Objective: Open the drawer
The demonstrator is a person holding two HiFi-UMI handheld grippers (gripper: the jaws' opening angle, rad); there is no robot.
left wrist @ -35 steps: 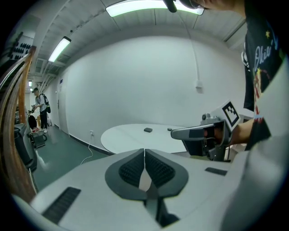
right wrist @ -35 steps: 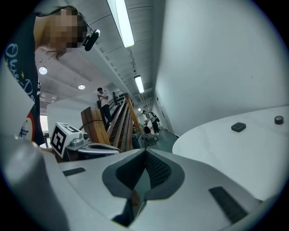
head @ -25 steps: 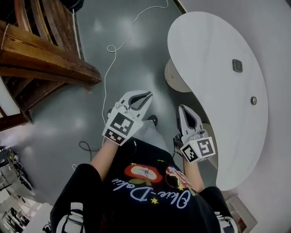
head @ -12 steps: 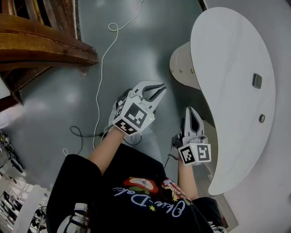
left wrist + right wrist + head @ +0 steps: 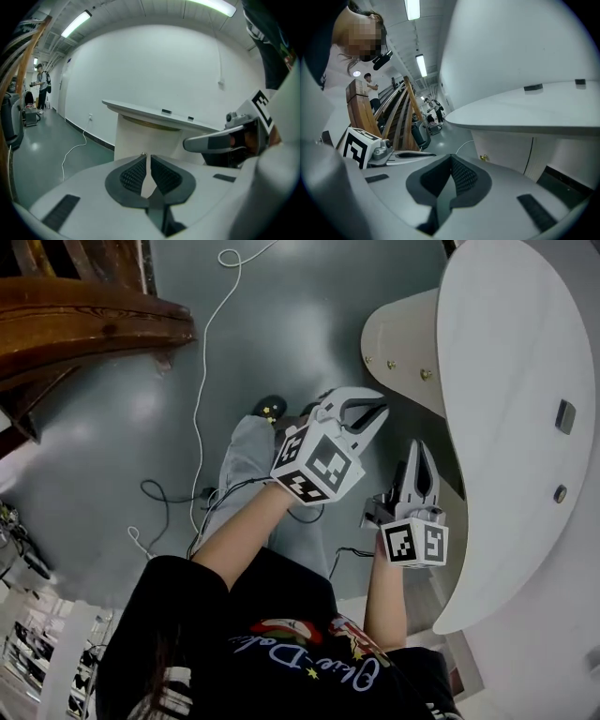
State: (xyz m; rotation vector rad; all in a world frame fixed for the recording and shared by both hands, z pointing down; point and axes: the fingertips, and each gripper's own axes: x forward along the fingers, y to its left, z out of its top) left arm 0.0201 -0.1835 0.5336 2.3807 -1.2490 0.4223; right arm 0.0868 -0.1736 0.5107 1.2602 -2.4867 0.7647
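Observation:
A white cabinet [image 5: 405, 329] stands under the curved white desk top [image 5: 511, 371]. Its drawer fronts carry small brass knobs [image 5: 391, 365]. My left gripper [image 5: 383, 405] is shut with nothing between its pads and points at the cabinet, a little short of it. In the left gripper view the shut jaws [image 5: 146, 157] sit in front of the cabinet face [image 5: 133, 138]. My right gripper [image 5: 419, 448] hangs shut and empty beside the desk edge. In its own view the right gripper [image 5: 451, 160] has one brass knob [image 5: 483, 158] just right of its tips.
A brown wooden structure [image 5: 84, 310] fills the upper left. A white cable [image 5: 202, 362] and a black cable [image 5: 169, 495] lie on the grey floor. Two small fittings [image 5: 564, 416] sit in the desk top. A person [image 5: 43, 86] stands far down the hall.
Both grippers have come down and closer to the cabinet under the desk. The brass knobs now show near the left gripper's tips. Both stay shut.

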